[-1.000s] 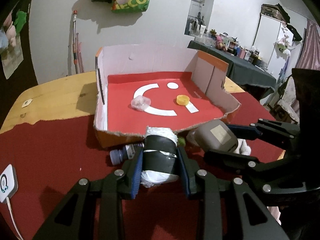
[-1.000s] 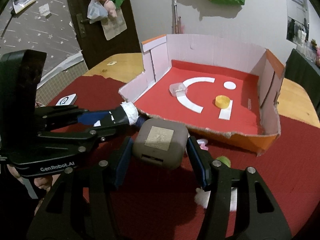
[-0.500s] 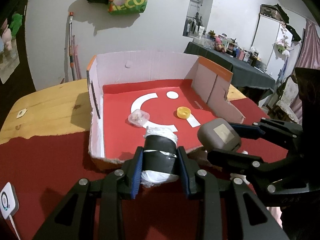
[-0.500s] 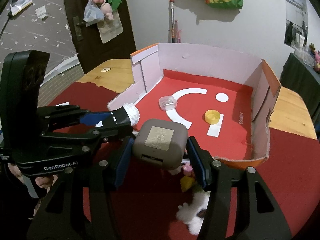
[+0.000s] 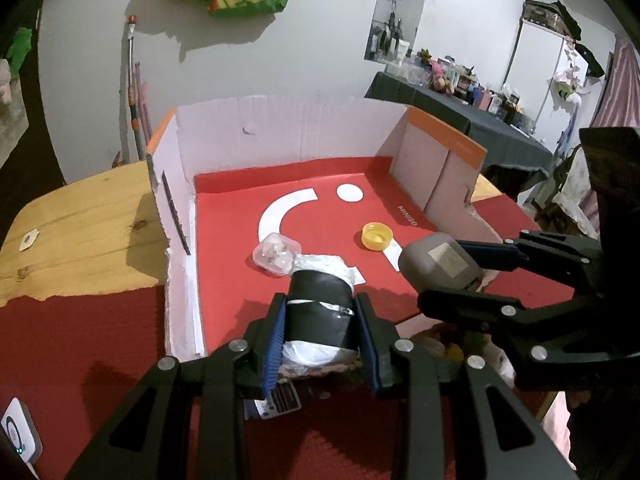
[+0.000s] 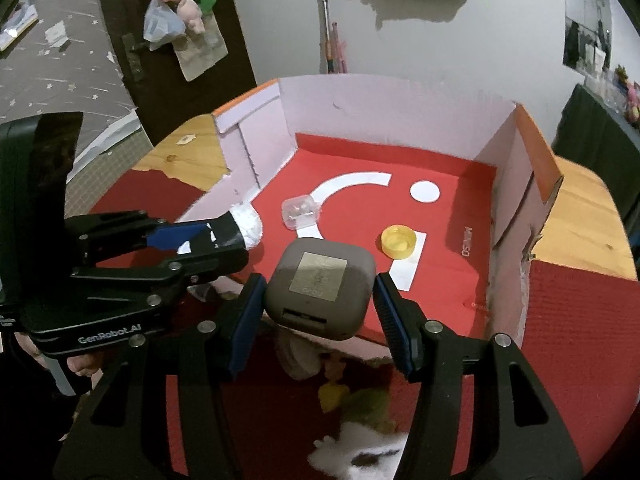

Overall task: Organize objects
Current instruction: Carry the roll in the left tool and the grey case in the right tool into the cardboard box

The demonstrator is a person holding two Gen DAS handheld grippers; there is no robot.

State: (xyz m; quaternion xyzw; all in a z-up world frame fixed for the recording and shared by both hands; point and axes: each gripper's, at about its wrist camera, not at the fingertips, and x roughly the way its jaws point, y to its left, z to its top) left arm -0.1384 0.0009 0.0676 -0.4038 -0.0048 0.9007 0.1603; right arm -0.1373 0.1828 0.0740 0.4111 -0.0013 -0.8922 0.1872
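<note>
Both loads hang over the near edge of the open cardboard box with the red floor: left tongs clamped on a black-taped white bundle, right tongs clamped on a rounded grey case. Already inside lie a clear plastic tub and a yellow bottle cap. By my read it's about halfway, with a plush toy left on the bench.

box: on tabletop, open at the near side | in box: small case left of cap, apart | left claw: holds roll above near edge of box | right claw: holds pouch just right of roll, above same edge | plush toy: on tabletop before box
</note>
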